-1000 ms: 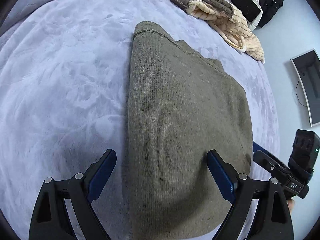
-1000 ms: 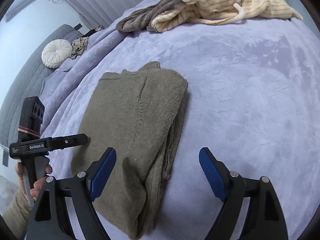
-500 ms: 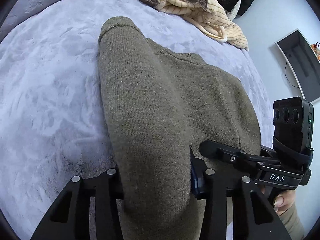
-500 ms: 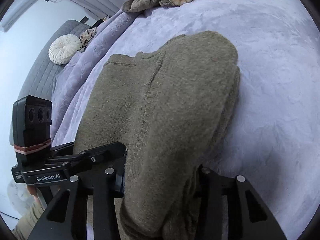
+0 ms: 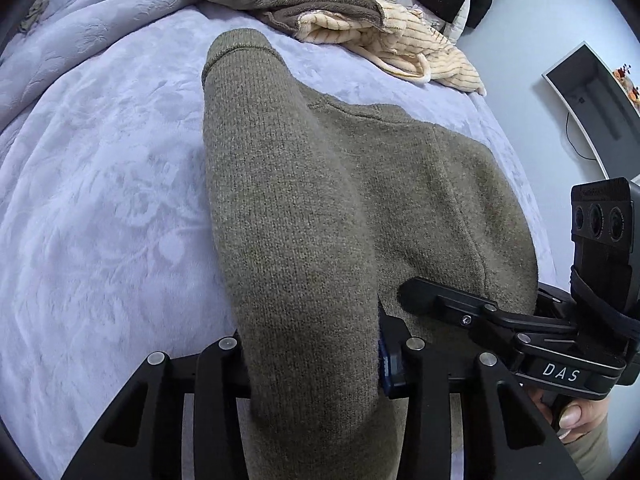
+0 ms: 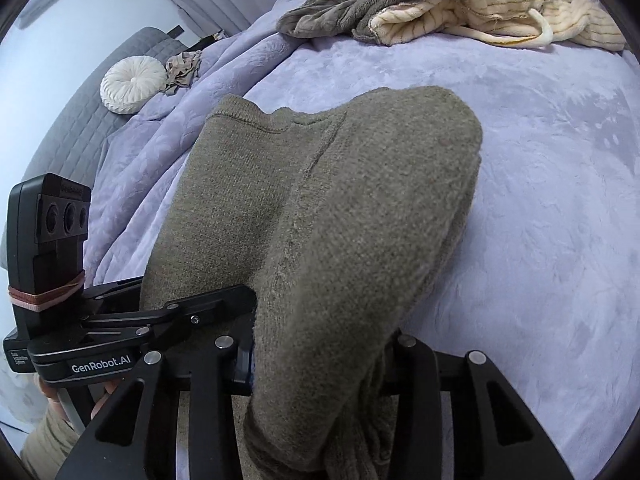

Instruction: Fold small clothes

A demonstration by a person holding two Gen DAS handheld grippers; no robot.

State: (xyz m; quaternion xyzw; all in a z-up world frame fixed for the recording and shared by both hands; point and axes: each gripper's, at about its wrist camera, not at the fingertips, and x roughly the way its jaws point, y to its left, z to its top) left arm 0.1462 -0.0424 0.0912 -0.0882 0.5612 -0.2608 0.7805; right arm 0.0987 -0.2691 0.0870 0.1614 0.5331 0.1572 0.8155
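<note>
1. Left wrist view: left gripper [image 5: 316, 364] has just closed and clamps the sweater's [image 5: 288, 216] near edge, cloth bunched between its jaws; the thick knit could slip out.
2. Right wrist view: right gripper [image 6: 320, 364] has just closed and pinches the sweater's other near corner; uneven lifting would skew the fold.

Bare lavender bedspread [image 6: 540, 200] flanks the olive sweater [image 5: 320, 220] — open passage; heaped garments [image 6: 460, 4] (far edge) block beyond.

Bedroom, home: bed [image 6: 540, 200] with lavender plush blanket; round white cushion [image 6: 132, 85] at 10 o'clock; quilted grey headboard [image 6: 76, 120].
</note>
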